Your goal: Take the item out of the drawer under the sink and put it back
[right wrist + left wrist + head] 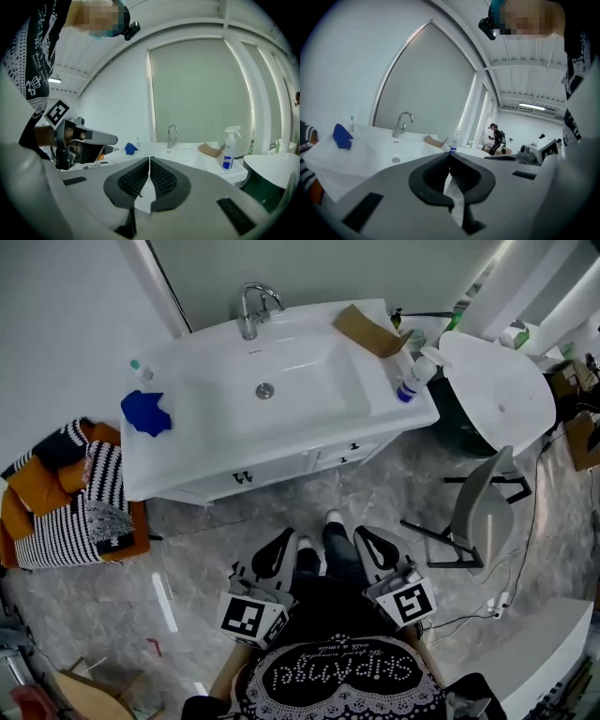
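**Head view: both claws shut and empty**

Left gripper (284, 534) and right gripper (362, 532) sit low, near the person's shoes. Each has its jaws pressed together and holds nothing. The sink bowl (309, 395) shows only its drain (265, 390). The drawers (281, 471) under it are shut, so the item cannot be seen. Bare floor (234, 526) lies before the drawers. A chair (476, 507) stands at the right.

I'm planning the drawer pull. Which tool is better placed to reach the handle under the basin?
Left, probably. The left tool points toward the handle below the basin; the right tool sits farther right. Both are shut and empty.
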Available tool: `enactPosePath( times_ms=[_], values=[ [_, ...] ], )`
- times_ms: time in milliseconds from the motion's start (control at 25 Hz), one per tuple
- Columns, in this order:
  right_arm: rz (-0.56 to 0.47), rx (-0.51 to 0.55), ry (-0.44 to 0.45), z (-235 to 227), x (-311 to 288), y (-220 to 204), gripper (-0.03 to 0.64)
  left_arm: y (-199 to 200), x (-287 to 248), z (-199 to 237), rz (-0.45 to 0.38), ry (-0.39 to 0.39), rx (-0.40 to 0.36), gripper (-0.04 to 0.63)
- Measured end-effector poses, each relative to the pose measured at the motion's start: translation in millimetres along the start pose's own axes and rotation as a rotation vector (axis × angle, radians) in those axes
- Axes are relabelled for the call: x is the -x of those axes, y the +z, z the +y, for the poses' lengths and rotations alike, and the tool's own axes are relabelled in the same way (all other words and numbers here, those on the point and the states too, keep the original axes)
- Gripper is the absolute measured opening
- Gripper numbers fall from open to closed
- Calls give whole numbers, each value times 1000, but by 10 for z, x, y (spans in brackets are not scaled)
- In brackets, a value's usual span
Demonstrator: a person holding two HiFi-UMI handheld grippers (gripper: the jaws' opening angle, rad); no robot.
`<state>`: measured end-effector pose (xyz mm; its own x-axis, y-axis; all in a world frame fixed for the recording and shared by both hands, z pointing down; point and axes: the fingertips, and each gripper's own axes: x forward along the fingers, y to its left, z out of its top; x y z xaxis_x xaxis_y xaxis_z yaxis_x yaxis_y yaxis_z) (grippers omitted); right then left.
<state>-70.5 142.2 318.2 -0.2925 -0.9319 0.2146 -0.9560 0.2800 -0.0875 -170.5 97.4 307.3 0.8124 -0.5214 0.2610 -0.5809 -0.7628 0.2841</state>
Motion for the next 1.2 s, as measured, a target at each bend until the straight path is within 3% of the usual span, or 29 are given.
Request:
enactPosePath(
  times_ms=[200,600,1200],
  values=[
    [7,-2,62,-43,-117,-5,20,54,34,153,-32,119,4,5],
    [15,-17,155,-502,-435,34,20,265,-368,161,-83,230,13,5],
    [7,-7,167,-1414,-694,221,20,614,-1086,211,-142,309,-12,5]
  ],
)
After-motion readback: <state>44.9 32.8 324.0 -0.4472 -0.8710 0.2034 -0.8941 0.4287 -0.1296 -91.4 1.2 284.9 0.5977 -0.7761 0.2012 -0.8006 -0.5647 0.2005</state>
